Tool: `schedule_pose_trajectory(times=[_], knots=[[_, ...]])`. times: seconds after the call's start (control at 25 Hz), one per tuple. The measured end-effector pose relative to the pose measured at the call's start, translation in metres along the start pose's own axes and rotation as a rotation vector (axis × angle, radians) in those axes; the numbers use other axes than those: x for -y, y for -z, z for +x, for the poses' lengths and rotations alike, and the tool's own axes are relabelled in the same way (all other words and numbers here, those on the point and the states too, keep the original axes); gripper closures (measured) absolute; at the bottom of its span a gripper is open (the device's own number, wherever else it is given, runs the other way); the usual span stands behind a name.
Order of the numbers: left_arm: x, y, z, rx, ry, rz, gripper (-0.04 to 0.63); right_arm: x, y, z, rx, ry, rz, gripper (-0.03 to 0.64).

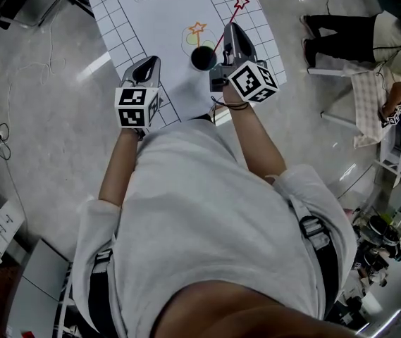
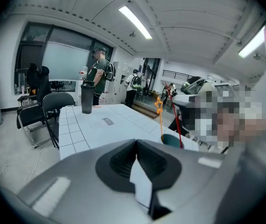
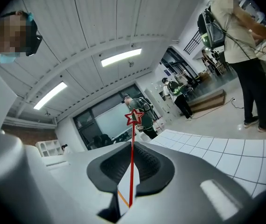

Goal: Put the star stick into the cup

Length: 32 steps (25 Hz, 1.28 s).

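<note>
A dark cup point(image 1: 202, 58) stands on the white gridded mat point(image 1: 137, 20), with an orange star stick point(image 1: 197, 29) upright in it. My right gripper point(image 1: 230, 32) is just right of the cup, shut on a red star stick point(image 1: 232, 18) that slants up to the far right. Its lower end reaches the cup's rim. In the right gripper view the red star stick point(image 3: 132, 167) runs between the jaws of the right gripper point(image 3: 132, 146). My left gripper point(image 1: 149, 63) hovers left of the cup, shut and empty. From the left gripper point(image 2: 136, 146) I see the cup point(image 2: 171, 140) and both sticks.
A tall dark tumbler point(image 2: 87, 98) stands at the table's far end beside black chairs point(image 2: 55, 107). Several people stand in the room beyond. A seated person point(image 1: 352, 37) is right of the table. Cables point(image 1: 1, 131) lie on the floor at left.
</note>
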State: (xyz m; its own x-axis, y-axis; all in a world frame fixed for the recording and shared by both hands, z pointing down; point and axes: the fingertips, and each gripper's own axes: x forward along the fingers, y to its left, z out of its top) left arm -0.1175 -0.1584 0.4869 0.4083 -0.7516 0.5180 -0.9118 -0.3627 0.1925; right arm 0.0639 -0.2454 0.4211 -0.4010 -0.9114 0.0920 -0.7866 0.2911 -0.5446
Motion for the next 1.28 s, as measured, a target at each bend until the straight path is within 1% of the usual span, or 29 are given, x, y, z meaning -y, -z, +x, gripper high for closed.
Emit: schedule_pose_trajectory(times=[0.4, 0.6, 0.84, 1.04, 1.08, 1.12, 1.16, 1.28], knots=[[0.002, 0.004, 0.001, -0.013, 0.036, 0.006, 0.592, -0.001, 0.033, -0.020, -0.106, 0.048, -0.007, 0.600], [0.005, 0.004, -0.001, -0.012, 0.058, 0.015, 0.592, -0.003, 0.051, -0.031, -0.166, 0.071, -0.027, 0.600], [0.009, 0.002, -0.012, 0.004, 0.084, 0.024, 0.592, -0.006, 0.069, -0.042, -0.225, 0.112, -0.064, 0.600], [0.011, -0.003, -0.032, 0.033, 0.095, 0.032, 0.592, 0.001, 0.083, -0.050, -0.264, 0.145, -0.061, 0.597], [0.011, -0.003, -0.037, 0.040, 0.097, 0.033, 0.592, 0.002, 0.086, -0.051, -0.277, 0.150, -0.066, 0.578], [0.011, -0.003, -0.042, 0.045, 0.098, 0.034, 0.592, 0.003, 0.089, -0.053, -0.288, 0.155, -0.074, 0.538], [0.011, -0.002, -0.048, 0.051, 0.099, 0.034, 0.592, 0.003, 0.091, -0.055, -0.294, 0.162, -0.085, 0.517], [0.009, 0.001, -0.067, 0.073, 0.094, 0.023, 0.592, -0.003, 0.091, -0.065, -0.287, 0.183, -0.113, 0.515]])
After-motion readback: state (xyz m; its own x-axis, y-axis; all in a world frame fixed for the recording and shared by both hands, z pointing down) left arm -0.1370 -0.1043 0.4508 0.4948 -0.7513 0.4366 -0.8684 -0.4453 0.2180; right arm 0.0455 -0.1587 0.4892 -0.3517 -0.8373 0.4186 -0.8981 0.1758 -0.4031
